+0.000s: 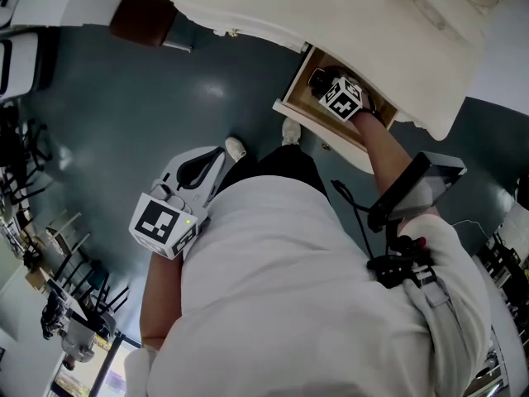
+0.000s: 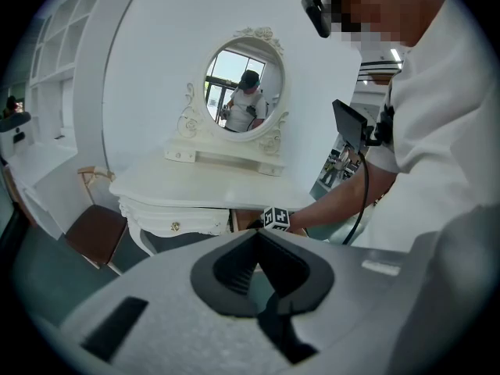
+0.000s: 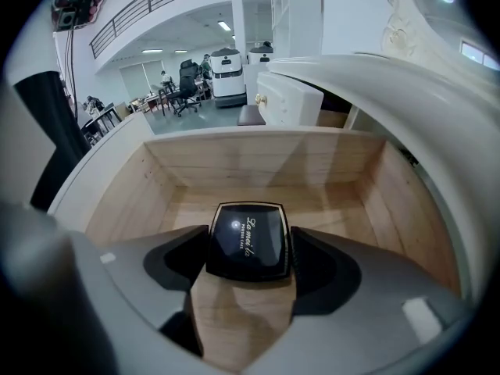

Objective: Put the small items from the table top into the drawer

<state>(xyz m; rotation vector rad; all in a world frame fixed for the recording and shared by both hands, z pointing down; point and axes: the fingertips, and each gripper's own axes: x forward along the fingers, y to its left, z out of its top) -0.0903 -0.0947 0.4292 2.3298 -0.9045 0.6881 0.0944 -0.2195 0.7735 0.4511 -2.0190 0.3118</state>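
A black compact case [image 3: 248, 241] with gold lettering sits between the jaws of my right gripper [image 3: 248, 250], which is shut on it. It hangs just above the floor of the open wooden drawer [image 3: 266, 158]. In the head view the right gripper [image 1: 321, 79] reaches into the drawer [image 1: 296, 104] under the white dressing table [image 1: 331, 15]. My left gripper [image 1: 220, 154] hangs low beside my body, away from the table, shut and holding nothing. The left gripper view shows its jaws [image 2: 258, 237] pointing at the table top [image 2: 211, 182], on which no small items show.
An oval mirror [image 2: 244, 84] stands at the back of the table. A brown chair [image 2: 94, 233] is at the table's left, also the chair [image 1: 140, 15] in the head view. The drawer's inside holds nothing else. My feet [image 1: 235, 147] stand on blue-grey floor.
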